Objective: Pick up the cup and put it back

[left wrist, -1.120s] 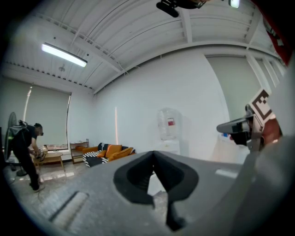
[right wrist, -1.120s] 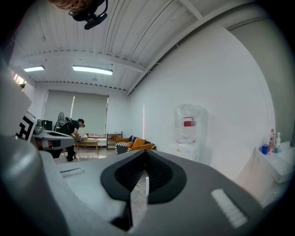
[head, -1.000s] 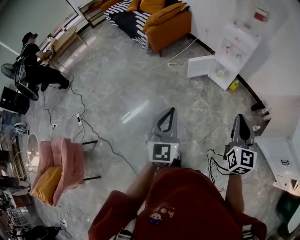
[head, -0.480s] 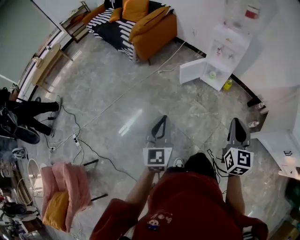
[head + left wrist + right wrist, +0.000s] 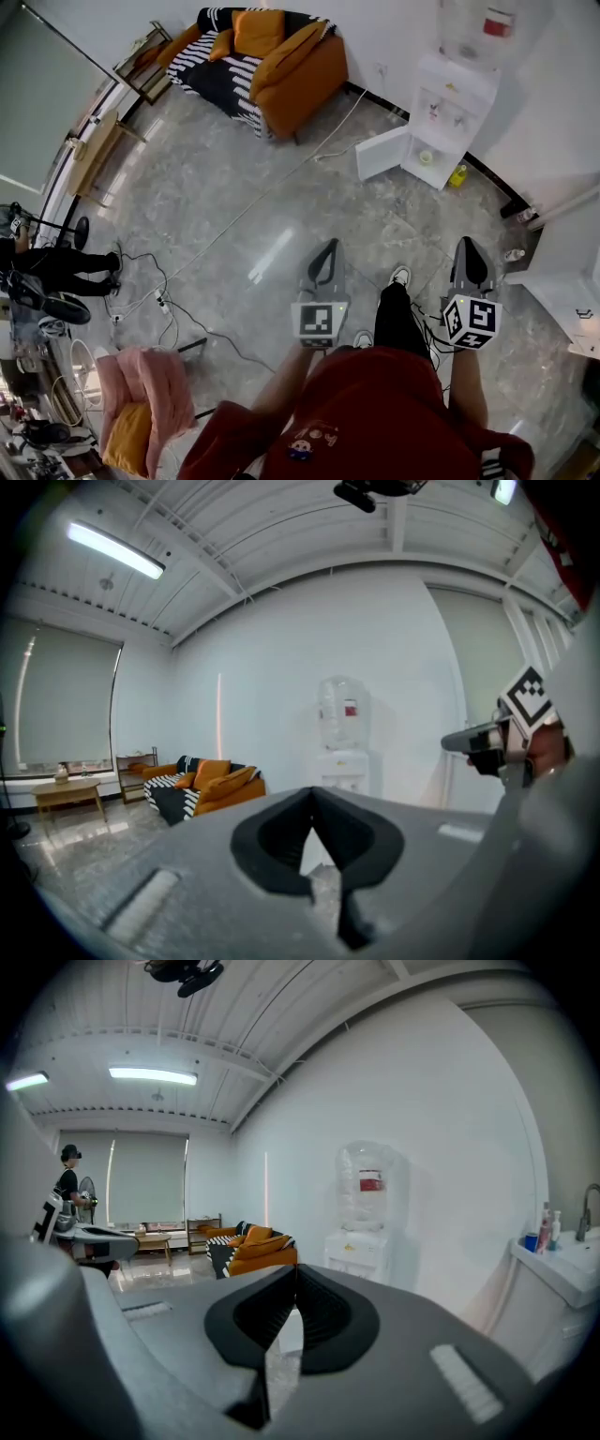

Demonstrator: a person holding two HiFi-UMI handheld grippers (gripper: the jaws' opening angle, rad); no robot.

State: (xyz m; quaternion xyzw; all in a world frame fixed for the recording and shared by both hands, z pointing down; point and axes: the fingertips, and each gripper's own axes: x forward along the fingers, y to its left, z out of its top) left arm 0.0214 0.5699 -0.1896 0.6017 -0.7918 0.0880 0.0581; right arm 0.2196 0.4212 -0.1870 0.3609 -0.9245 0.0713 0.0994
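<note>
While closed, grippers (image 5: pixel 327 246) (image 5: pixel 469 245) well short of cup (image 5: pixel 427 157).

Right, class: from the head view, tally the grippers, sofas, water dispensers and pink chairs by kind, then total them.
grippers: 2, the left gripper and the right gripper
sofa: 1
water dispenser: 1
pink chair: 1
total: 5

Red sweatshirt (image 5: pixel 375 412), long sleeves, small cartoon print (image 5: pixel 305 441) on chest. Black trousers (image 5: pixel 398 319), white shoe (image 5: pixel 400 275). Left gripper (image 5: pixel 329 244), right gripper (image 5: pixel 469 242): grey wedge shells, black-white marker cube (image 5: pixel 319 322) on each.
</note>
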